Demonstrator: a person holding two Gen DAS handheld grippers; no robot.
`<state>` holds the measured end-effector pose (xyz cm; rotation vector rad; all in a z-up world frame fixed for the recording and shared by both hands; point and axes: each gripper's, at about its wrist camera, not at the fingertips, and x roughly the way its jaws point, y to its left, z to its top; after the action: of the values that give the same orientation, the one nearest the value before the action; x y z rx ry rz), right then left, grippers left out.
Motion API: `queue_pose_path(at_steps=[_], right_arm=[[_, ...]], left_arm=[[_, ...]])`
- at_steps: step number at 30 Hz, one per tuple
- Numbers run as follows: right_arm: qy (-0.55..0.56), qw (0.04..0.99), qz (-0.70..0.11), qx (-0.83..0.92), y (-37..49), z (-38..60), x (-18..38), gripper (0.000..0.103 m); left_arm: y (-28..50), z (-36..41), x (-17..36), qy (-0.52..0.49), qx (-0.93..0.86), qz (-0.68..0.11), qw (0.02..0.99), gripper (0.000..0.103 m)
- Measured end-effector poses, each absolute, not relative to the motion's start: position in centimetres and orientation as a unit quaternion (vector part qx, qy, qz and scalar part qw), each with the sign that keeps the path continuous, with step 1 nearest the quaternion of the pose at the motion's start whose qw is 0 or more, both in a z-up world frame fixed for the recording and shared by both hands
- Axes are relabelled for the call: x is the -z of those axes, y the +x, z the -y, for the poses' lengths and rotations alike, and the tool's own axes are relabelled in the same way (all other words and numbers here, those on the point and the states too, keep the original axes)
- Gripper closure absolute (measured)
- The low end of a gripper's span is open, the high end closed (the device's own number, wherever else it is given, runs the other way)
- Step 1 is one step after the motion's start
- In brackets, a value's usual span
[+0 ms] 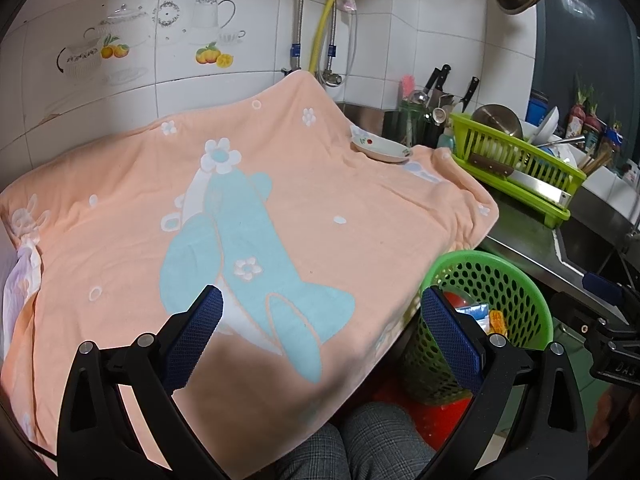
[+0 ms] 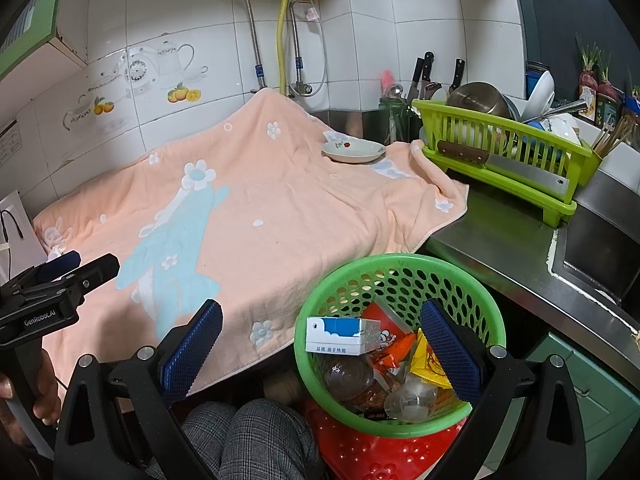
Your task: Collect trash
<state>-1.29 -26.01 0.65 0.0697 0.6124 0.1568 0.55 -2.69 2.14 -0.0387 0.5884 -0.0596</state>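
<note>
— Our jaws?
— Both wide, empty: left gripper (image 1: 322, 330) above the peach towel (image 1: 280, 208), right gripper (image 2: 320, 344) over the green basket (image 2: 400, 266).
— The trash?
— We see it in that basket: a blue-white carton (image 2: 340, 334), wrappers, a bottle.

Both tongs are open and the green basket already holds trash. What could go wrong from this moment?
1. The green basket stands on a red stool beside the counter; a knock from the right tongs could tip it.
2. The small plate lies on the peach towel; catching the towel with the left tongs might drag it.
3. A cleaver rests on the dish rack nearby.
</note>
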Motion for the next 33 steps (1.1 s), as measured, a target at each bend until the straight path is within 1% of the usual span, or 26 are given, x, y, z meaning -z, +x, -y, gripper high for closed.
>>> queue_pose_path(at_steps=[33], right_arm=[[0.036,0.949,-0.303,-0.078,-1.19,26.33,-0.27,0.007]], left_arm=[[0.4,2.75,-1.99,-0.011,0.031,-0.291,0.956,0.005]])
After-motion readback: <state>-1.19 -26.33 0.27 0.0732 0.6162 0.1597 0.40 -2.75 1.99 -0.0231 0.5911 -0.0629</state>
